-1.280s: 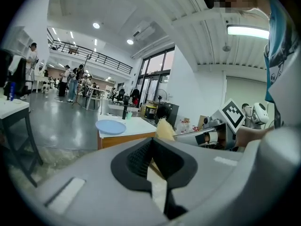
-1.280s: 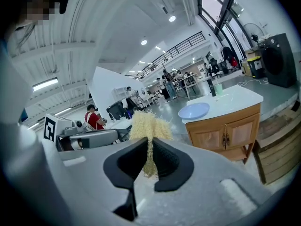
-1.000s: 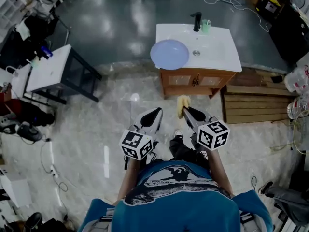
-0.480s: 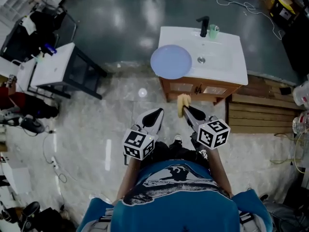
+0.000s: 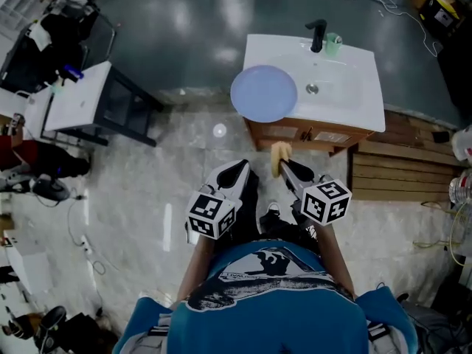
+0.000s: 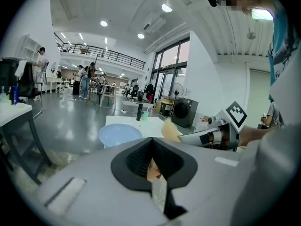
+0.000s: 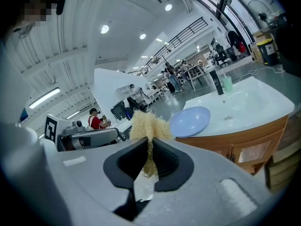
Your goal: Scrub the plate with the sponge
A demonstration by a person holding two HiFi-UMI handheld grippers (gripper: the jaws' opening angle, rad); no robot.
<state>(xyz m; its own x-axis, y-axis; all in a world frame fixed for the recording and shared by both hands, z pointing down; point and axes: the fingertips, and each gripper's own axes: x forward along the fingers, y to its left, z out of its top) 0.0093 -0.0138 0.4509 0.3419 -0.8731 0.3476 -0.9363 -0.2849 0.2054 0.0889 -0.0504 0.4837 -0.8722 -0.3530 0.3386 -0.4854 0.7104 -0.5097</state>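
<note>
Glossy dark floor (image 5: 184, 21), pale marble tiles (image 5: 125, 190), white washbasin (image 5: 354, 98) on wooden cabinet (image 5: 295, 133)

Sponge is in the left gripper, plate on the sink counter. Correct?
No. The sponge is pinched in the right gripper, as the right gripper view shows; the left gripper is shut with nothing in it. The plate is on the sink counter.

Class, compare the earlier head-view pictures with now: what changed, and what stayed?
The sink and blue plate sit slightly nearer the grippers; the person seems to step closer. Nothing grasped or released: the right gripper stays shut on the sponge, the left gripper shut and empty.
</note>
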